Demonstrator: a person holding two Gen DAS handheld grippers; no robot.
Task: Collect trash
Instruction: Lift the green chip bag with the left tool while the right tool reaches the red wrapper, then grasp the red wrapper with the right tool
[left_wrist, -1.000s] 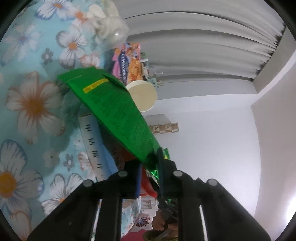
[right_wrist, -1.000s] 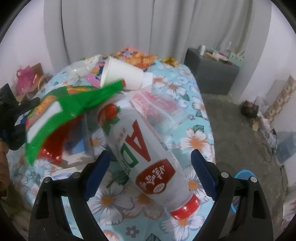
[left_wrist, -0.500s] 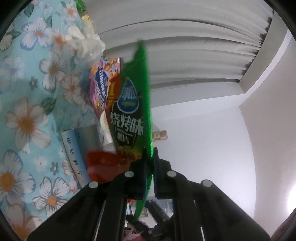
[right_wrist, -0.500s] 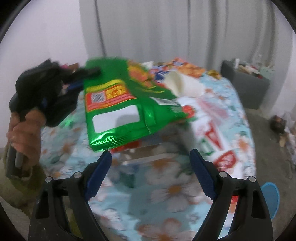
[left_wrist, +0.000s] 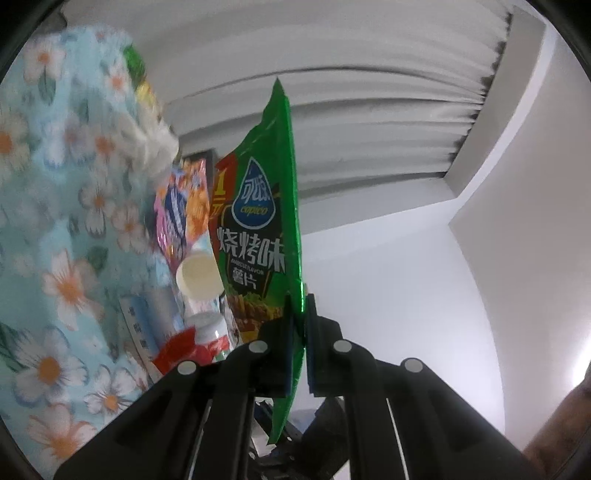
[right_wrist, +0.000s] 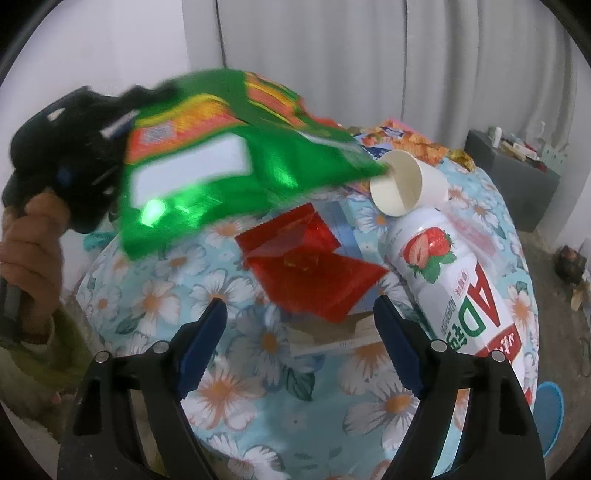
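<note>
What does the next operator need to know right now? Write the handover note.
Left gripper: shut on the green chip bag, lifted clear of the floral cloth.
Right gripper: open, empty, hovering over the red wrapper.
On the cloth: red wrapper, paper cup on its side, strawberry drink bottle, orange snack packet.
Done: bag picked up.
Left: bin it, collect the rest; no bin clearly visible.

Black claw (right_wrist: 295, 339), blue pads (right_wrist: 201, 345), silver screws, olive sleeve (right_wrist: 33, 354)
</note>
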